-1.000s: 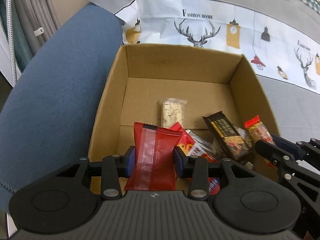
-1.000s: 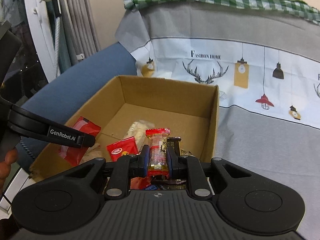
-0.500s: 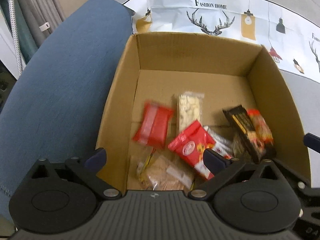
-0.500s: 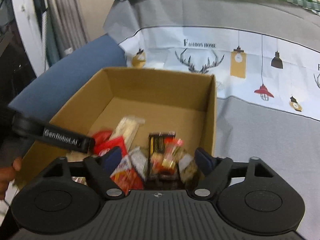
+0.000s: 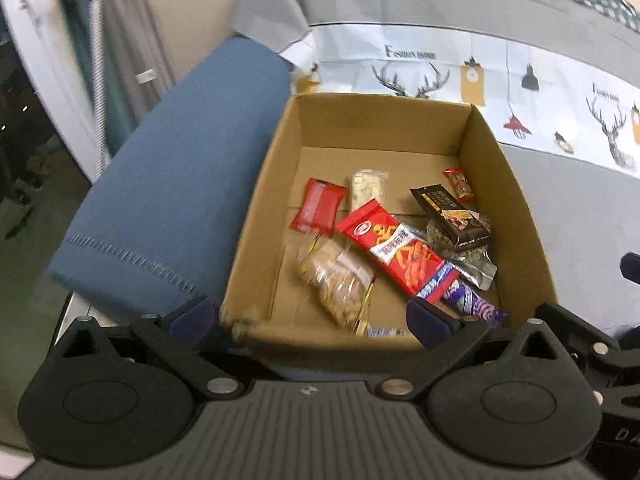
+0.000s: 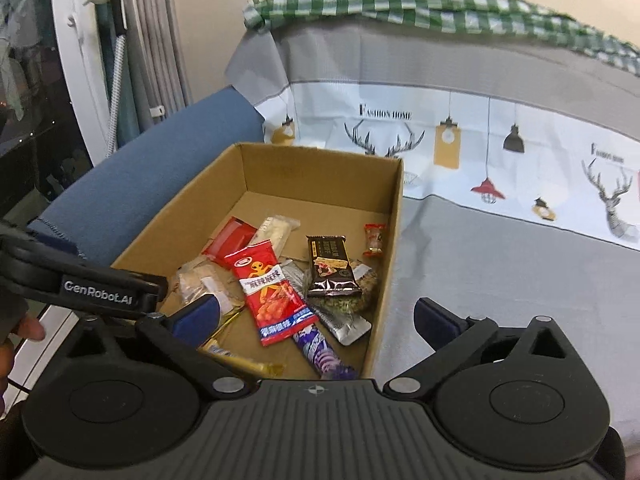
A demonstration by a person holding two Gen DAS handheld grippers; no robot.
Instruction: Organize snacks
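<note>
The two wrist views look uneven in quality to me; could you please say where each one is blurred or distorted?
Left wrist view: the cardboard box smears at its near left corner, though the snacks inside stay readable; fisheye bends the blue cushion. Right wrist view: sharper overall, with the green checked cloth soft and bowed along the top.

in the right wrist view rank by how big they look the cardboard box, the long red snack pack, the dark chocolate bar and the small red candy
1. cardboard box
2. long red snack pack
3. dark chocolate bar
4. small red candy, farthest back, so partly distance
</note>
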